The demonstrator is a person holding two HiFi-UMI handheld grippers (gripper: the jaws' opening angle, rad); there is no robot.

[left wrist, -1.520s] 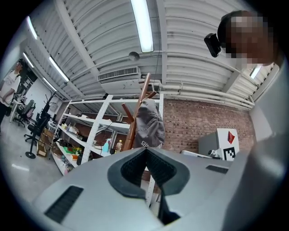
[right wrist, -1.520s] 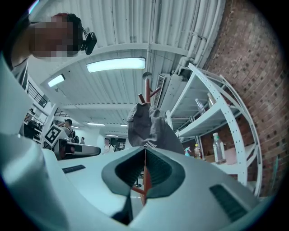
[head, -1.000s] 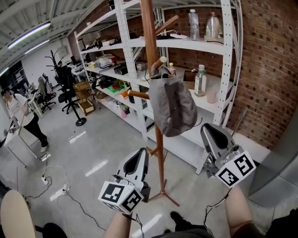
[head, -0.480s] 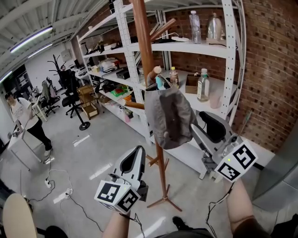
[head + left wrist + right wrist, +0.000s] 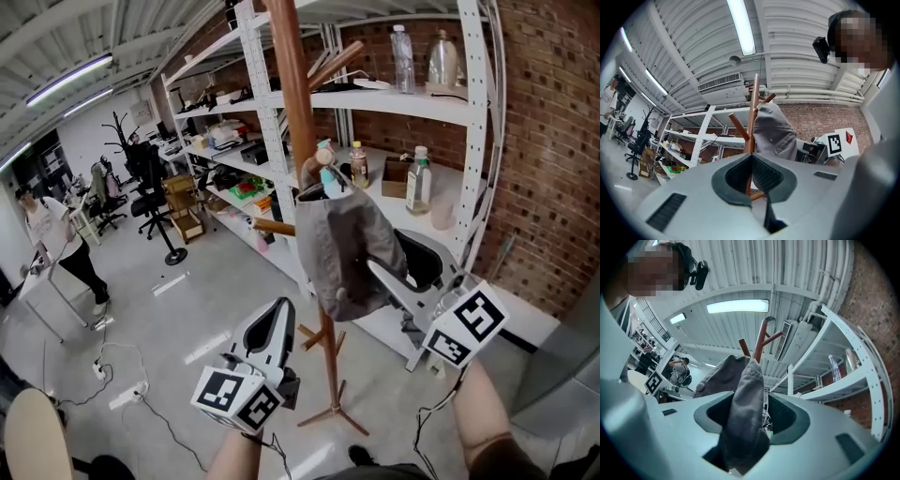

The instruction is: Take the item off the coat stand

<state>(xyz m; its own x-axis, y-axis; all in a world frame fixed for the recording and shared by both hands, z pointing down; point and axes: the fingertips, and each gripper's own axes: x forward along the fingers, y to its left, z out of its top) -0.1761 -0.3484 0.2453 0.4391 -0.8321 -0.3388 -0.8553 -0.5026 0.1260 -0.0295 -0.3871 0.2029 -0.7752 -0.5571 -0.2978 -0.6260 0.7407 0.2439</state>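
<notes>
Cloth is what we have to handle: a grey cap (image 5: 342,248) hangs from a peg (image 5: 312,169) of the wooden coat stand (image 5: 292,84), its crown slumped and folded, with white shelving (image 5: 469,141) behind. We judge it light, soft and floppy, with nothing fragile about it. It should crumple under pressure and not slip much.

The right gripper (image 5: 377,274) sits at the cap's lower edge. Its own view shows the cap's cloth lying between the 2 fingers (image 5: 783,413), which stand apart and are not yet clamped on it. The left gripper (image 5: 273,323) hangs low beside the pole, its fingers closed together on nothing.

We reckon the best hold is a thick fold near the brim. A lift up and off the peg should keep the cloth from snagging.
</notes>
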